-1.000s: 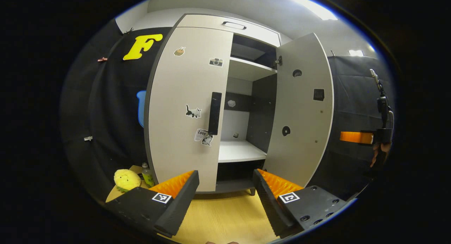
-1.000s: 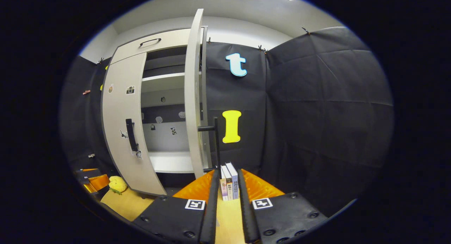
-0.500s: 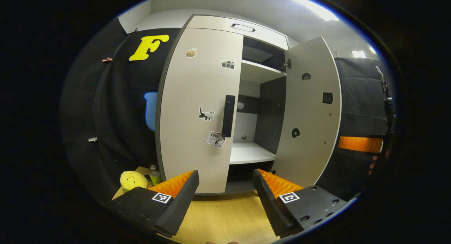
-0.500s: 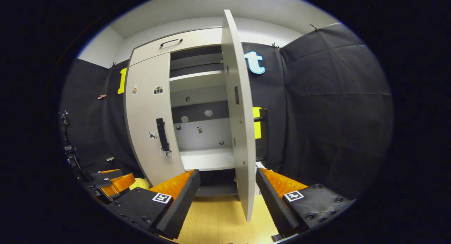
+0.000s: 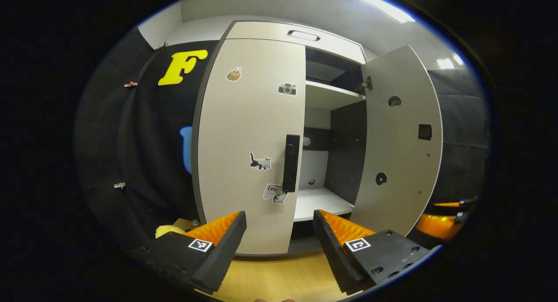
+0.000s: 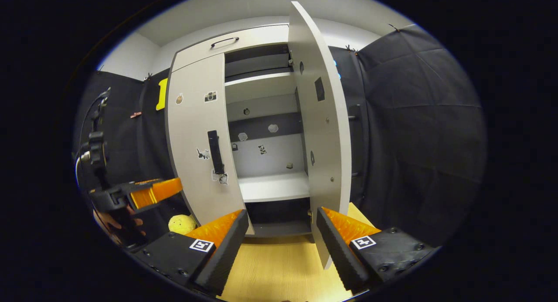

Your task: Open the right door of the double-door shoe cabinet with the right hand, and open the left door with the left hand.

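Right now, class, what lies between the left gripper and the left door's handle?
In the left gripper view, nothing: the open left gripper faces the handle across open air above bare wooden floor.
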`<state>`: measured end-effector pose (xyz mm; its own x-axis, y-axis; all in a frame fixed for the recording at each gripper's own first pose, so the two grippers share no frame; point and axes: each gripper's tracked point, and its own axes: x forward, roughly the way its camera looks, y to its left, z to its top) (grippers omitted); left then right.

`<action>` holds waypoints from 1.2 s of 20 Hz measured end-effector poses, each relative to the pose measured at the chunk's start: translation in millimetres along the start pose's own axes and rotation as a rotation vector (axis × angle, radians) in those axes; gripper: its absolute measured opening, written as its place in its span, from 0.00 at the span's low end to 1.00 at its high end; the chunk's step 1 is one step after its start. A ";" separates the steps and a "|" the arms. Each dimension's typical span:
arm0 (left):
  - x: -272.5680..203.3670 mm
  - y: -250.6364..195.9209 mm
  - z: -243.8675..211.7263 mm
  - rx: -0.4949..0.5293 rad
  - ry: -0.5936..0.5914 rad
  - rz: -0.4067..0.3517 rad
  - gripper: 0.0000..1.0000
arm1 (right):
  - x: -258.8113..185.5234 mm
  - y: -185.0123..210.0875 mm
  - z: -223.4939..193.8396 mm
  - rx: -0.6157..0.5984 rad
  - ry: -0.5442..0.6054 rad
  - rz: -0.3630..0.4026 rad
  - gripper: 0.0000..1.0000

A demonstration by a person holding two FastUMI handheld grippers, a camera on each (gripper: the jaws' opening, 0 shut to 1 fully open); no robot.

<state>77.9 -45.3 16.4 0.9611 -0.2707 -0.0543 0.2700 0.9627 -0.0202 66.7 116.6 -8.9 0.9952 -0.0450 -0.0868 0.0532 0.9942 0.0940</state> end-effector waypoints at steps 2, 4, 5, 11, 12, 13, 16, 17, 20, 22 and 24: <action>19.7 0.2 14.7 -0.031 0.001 0.017 0.95 | 4.4 0.2 -8.6 -0.007 0.014 0.005 0.99; 39.6 1.2 24.0 -0.026 0.019 0.032 0.95 | 7.9 0.2 -16.9 -0.006 0.027 0.017 0.99; 47.6 3.4 27.2 -0.009 0.022 0.045 0.95 | 8.0 -1.2 -20.0 -0.004 0.027 0.019 0.99; 91.6 -1.3 51.6 0.076 0.003 0.065 0.95 | 5.6 0.0 -40.7 -0.015 0.044 0.054 0.98; 99.1 -4.6 57.2 0.081 -0.007 0.061 0.95 | 6.7 1.3 -40.9 -0.018 0.046 0.063 0.99; 106.8 -7.3 61.8 0.086 -0.017 0.059 0.95 | 7.8 3.1 -40.3 -0.021 0.044 0.071 0.99; 130.0 -12.1 66.4 0.104 -0.022 0.061 0.95 | 9.3 4.9 -40.2 -0.040 0.041 0.087 0.98; 137.0 -13.2 68.6 0.100 -0.032 0.056 0.94 | 9.5 4.6 -40.6 -0.047 0.039 0.091 0.98; 151.5 -19.4 65.8 0.073 -0.046 0.040 0.83 | 11.3 2.0 -42.5 -0.059 0.042 0.095 0.99; 159.8 -14.9 62.9 0.079 -0.038 0.059 0.76 | 10.4 2.2 -41.6 -0.052 0.046 0.092 0.98; 167.0 -12.6 59.6 0.081 -0.025 0.066 0.68 | 14.0 -0.1 -42.3 -0.047 0.046 0.084 0.98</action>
<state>238.4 -102.3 67.1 0.9778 -0.2078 -0.0282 0.2092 0.9758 0.0636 77.2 120.0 -52.0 0.9912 0.0417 -0.1259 -0.0348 0.9978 0.0567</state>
